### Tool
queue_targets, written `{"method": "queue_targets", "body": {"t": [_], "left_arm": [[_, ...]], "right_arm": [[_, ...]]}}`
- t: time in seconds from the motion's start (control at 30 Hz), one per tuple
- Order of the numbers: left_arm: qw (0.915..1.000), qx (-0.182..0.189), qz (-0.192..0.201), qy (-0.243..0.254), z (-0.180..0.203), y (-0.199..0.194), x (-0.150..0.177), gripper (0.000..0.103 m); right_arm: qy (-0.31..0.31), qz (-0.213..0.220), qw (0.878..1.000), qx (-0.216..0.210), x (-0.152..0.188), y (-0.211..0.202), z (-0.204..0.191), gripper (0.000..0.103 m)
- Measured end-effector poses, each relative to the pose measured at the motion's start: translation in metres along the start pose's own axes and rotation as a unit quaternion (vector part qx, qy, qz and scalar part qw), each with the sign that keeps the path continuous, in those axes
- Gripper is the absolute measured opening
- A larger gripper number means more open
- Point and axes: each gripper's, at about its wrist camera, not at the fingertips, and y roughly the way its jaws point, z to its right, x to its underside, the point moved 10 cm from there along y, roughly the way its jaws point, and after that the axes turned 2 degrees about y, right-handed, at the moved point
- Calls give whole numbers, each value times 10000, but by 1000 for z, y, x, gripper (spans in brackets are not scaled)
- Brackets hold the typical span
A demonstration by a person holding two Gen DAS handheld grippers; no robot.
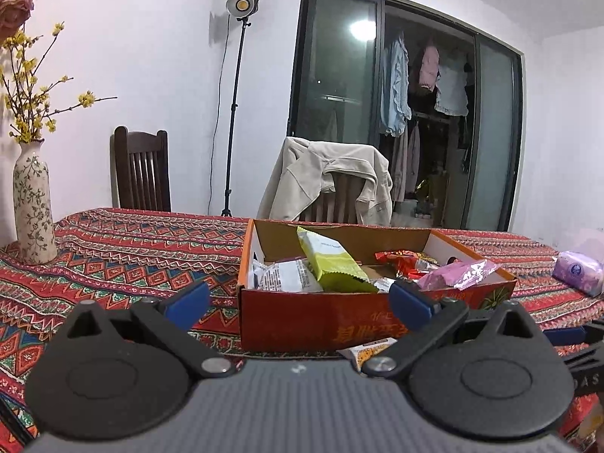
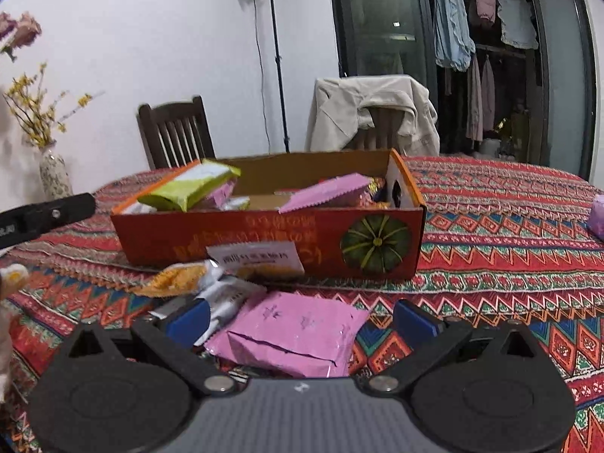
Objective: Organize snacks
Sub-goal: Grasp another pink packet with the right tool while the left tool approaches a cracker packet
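A red cardboard box (image 1: 339, 321) with a pumpkin picture on its side sits on the worktop (image 1: 113, 264), which is covered by a red patterned cloth. Inside the box lie several snack packets: a green packet (image 1: 332, 260) leaning up against the left part, a white printed packet (image 1: 287, 275) beside it, a red packet (image 1: 404, 258) toward the right, and a pink packet (image 1: 456, 273) resting over the right front rim. The left claw (image 1: 298, 304) hangs in front of the box's near wall, its blue-tipped fingers spread wide with nothing between them. The right claw (image 2: 302, 319) is likewise spread open and empty, poised just above a large pink packet (image 2: 290, 332) that lies flat on the cloth in front of the box. Next to that packet, touching or overlapping it, are a white packet (image 2: 230, 298) and a yellow-orange packet (image 2: 177, 279), and a white-and-yellow packet (image 2: 256, 258) leans against the box's front wall. A patterned vase (image 1: 34, 204) of yellow flowers stands at the worktop's left, and a purple tissue pack (image 1: 579, 270) lies far right.
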Motion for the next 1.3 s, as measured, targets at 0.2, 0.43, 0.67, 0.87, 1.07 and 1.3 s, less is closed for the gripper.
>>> {"method": "queue_targets", "body": {"t": [0.2,0.43,0.67,0.87,1.07,1.3], "left_arm": [[9998,-48,33,178,5,-1,2,103],[9996,-26,-135,241,6,4,8,103],[9994,-29,-224,271,7,6,11,103],[9975,114,-702,16,5,13,16,103],[9944,168,-1040,34,15,10,23,103],[9915,109,-1266,265,36,9,26,103]], "right_arm": [[-135,-281,9990,322,-2,20,-6,103],[-125,-686,9967,424,8,47,-8,103],[-306,-771,9961,299,15,51,-14,98],[-674,-602,9959,-16,11,33,-29,56],[-494,-232,9980,-310,3,7,-13,28],[108,157,9982,-568,2,-3,9,22]]}}
